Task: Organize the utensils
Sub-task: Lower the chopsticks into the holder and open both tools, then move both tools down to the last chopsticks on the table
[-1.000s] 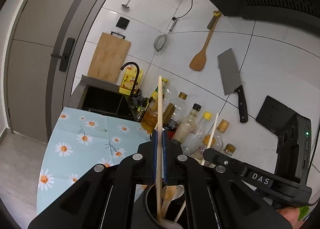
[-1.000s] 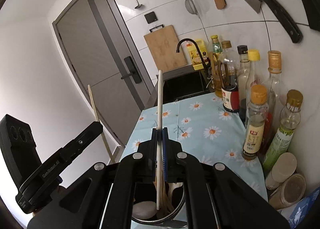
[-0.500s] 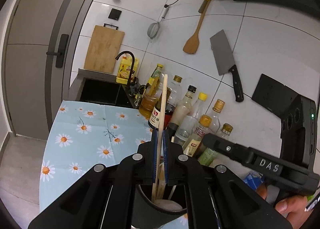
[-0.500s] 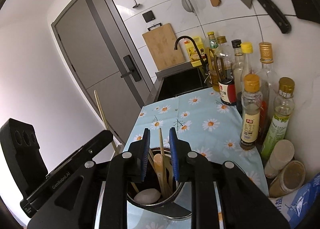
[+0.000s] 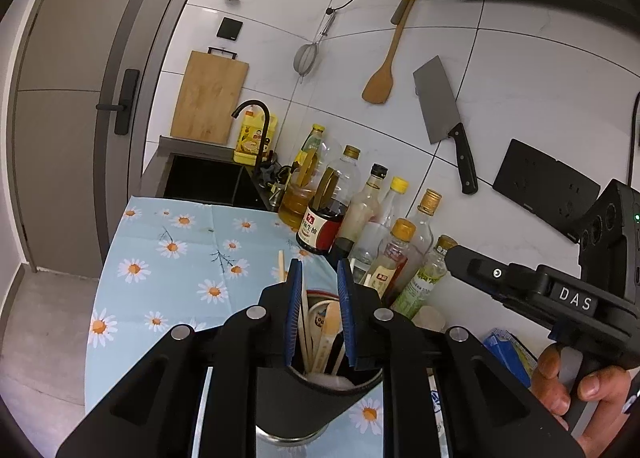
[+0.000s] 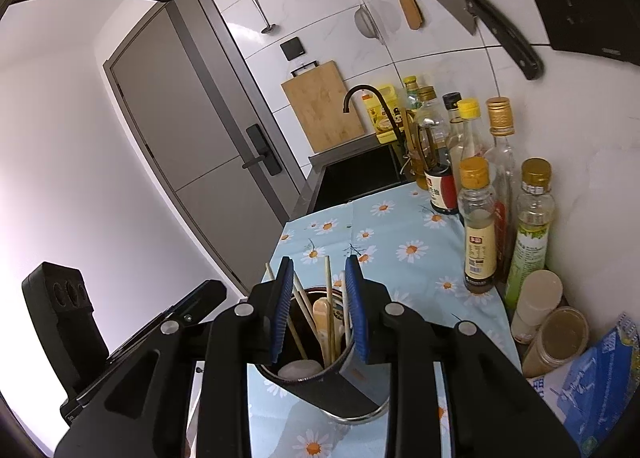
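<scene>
A black utensil holder (image 5: pixel 316 390) (image 6: pixel 320 382) stands on the daisy tablecloth (image 5: pixel 168 258), just under both grippers. It holds several chopsticks (image 5: pixel 306 322) (image 6: pixel 328 286), a wooden spoon (image 5: pixel 330 322) (image 6: pixel 322 314) and a white spoon. My left gripper (image 5: pixel 319 270) hangs over the holder with its jaws opening. The chopsticks stand free between the blue pads (image 5: pixel 294 306), and one chopstick tip (image 5: pixel 281 266) pokes up to their left. My right gripper (image 6: pixel 319 264) is over the same holder, jaws also opening, with nothing pressed. A hand (image 5: pixel 568 374) holds it.
Several oil and sauce bottles (image 5: pixel 384 226) (image 6: pixel 478 226) line the tiled wall, with jars (image 6: pixel 556 338) and a blue packet (image 6: pixel 592 390) at the near right. A black sink (image 5: pixel 204 182) and tap lie beyond the cloth. A cleaver (image 5: pixel 440 106), wooden spatula (image 5: pixel 380 78), strainer and cutting board (image 5: pixel 210 98) hang behind.
Each gripper was shut on an upright chopstick a second ago. Both have let go, the right one first, and the chopsticks have dropped into the holder. The jaws now stand apart.
</scene>
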`<state>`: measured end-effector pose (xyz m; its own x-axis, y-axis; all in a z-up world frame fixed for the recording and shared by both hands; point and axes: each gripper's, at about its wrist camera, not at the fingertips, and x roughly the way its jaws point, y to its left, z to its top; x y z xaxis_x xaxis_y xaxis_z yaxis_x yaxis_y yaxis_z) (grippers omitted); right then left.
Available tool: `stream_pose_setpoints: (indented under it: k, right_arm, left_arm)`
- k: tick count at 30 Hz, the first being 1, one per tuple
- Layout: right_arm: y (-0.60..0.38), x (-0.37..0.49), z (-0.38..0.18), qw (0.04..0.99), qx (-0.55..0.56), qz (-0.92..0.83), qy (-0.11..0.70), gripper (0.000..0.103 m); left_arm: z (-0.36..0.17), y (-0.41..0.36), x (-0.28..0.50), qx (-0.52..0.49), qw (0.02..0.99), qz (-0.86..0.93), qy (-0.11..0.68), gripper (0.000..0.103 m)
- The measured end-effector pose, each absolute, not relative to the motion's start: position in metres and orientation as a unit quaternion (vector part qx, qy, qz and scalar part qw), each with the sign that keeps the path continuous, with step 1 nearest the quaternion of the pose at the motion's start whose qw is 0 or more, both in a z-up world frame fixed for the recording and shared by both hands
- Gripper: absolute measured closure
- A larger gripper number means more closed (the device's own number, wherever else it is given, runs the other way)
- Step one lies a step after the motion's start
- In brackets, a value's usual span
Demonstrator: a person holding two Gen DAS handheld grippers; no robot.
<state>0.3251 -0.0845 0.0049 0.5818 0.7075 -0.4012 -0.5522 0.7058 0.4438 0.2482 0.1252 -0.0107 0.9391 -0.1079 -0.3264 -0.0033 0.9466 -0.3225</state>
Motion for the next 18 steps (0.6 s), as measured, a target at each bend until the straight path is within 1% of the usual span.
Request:
stream_pose_setpoints:
  k: [3, 4, 5, 12, 15, 18]
  right_arm:
    - [-0.090, 0.323, 0.007, 0.876, 0.141, 0.363, 0.286, 0.074]
    - [-0.091, 0.321, 0.007, 0.873, 0.141, 0.369, 0.286, 0.070]
    - [-0.091, 0.320, 0.007, 0.872, 0.139, 0.372, 0.286, 0.068]
    - [-0.099, 0.307, 0.004, 0.866, 0.129, 0.376, 0.304, 0.068]
    - [-0.105, 0.300, 0.001, 0.858, 0.125, 0.379, 0.325, 0.068]
    - [-0.110, 0.293, -0.005, 0.848, 0.112, 0.381, 0.350, 0.067]
  left_arm:
    - [-0.009, 0.124, 0.241, -0.160, 0.972, -0.028, 0.172, 0.086]
    - [-0.009, 0.123, 0.238, -0.158, 0.972, -0.028, 0.171, 0.086]
    - [-0.008, 0.123, 0.236, -0.158, 0.972, -0.029, 0.171, 0.086]
    - [-0.005, 0.116, 0.218, -0.150, 0.971, -0.032, 0.182, 0.086]
    - [-0.005, 0.110, 0.207, -0.138, 0.971, -0.035, 0.190, 0.081]
    - [-0.007, 0.104, 0.194, -0.127, 0.970, -0.025, 0.204, 0.081]
